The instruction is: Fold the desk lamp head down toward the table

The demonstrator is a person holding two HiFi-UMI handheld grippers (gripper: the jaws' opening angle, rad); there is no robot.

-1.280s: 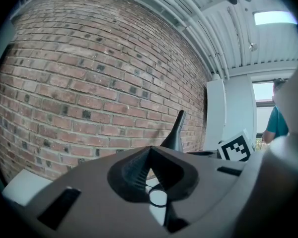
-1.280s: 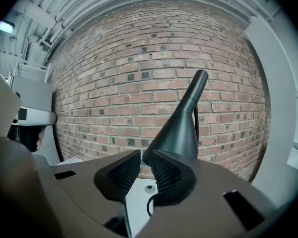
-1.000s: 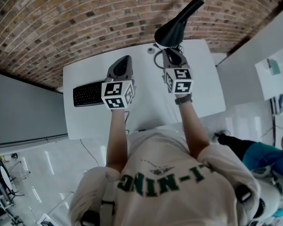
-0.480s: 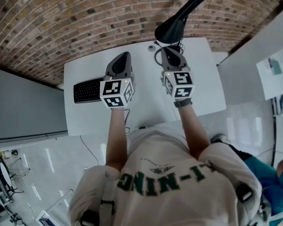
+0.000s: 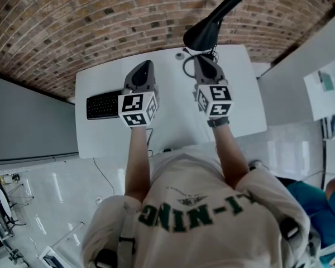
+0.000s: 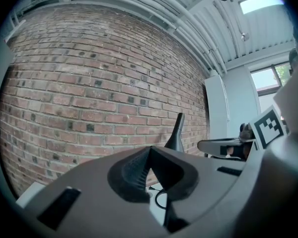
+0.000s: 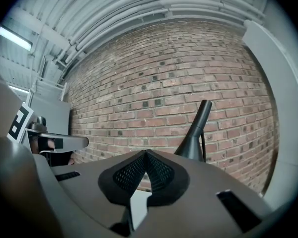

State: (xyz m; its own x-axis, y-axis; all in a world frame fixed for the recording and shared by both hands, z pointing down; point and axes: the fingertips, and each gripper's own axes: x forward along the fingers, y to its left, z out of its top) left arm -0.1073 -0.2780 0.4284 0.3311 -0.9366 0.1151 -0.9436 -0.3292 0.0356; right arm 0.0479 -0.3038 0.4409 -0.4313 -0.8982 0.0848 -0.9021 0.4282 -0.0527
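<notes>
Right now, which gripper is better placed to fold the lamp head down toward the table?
Probably the right gripper. In the head view its tip appears right next to the lamp head, while the left gripper is farther away, nearer the keyboard. Both are shut and hold nothing.

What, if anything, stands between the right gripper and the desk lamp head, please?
Nothing visible does. The right gripper, shut and empty, points toward the desk lamp head with only open air between; the head stands slightly right of its jaws.
</notes>
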